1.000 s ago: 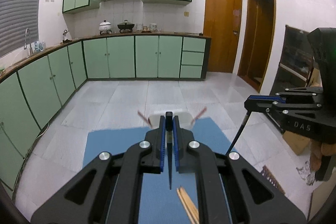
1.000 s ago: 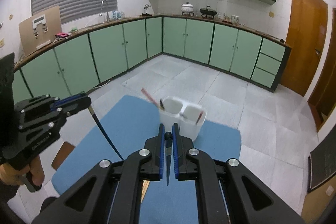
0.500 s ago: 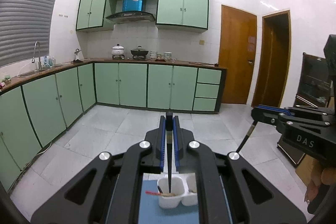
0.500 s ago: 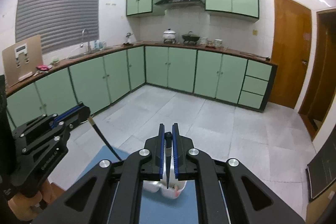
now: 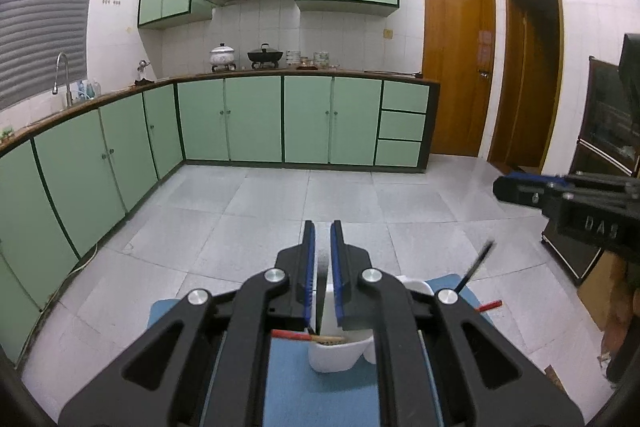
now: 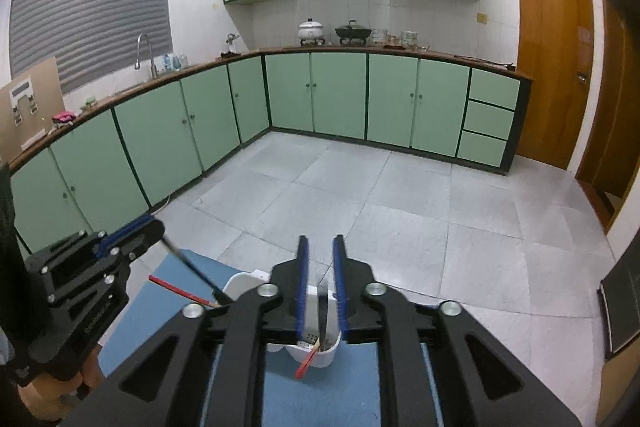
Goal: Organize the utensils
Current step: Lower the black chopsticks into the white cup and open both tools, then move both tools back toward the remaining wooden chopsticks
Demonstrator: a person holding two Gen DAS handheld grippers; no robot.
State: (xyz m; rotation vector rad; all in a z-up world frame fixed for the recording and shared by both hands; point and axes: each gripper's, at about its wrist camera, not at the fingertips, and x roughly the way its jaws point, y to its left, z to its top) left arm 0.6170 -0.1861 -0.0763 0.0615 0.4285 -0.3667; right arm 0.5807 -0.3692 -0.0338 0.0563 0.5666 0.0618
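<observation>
The left gripper (image 5: 322, 259) hangs above the left cell of the white plastic holder (image 5: 336, 357), and its jaws stand a little apart. A thin dark chopstick (image 5: 318, 307) runs between them with its long axis almost vertical, its lower end already inside the cell; whether the blue pads still touch it, I cannot tell. A red-tipped chopstick (image 5: 290, 335) leans out of the same cell toward the left. The holder is smooth, with rounded walls and two cells, and it stands on a blue mat (image 5: 288, 387) that covers the worktop. The right gripper (image 6: 320, 267) is over the right cell, also slightly parted, and a second dark stick (image 6: 323, 311) stands upright between its jaws with its tip in the cell, beside another red-tipped stick (image 6: 306, 363). Each gripper is directly over its own cell, so I judge the next move is only to open a little more and lift straight up.
</observation>
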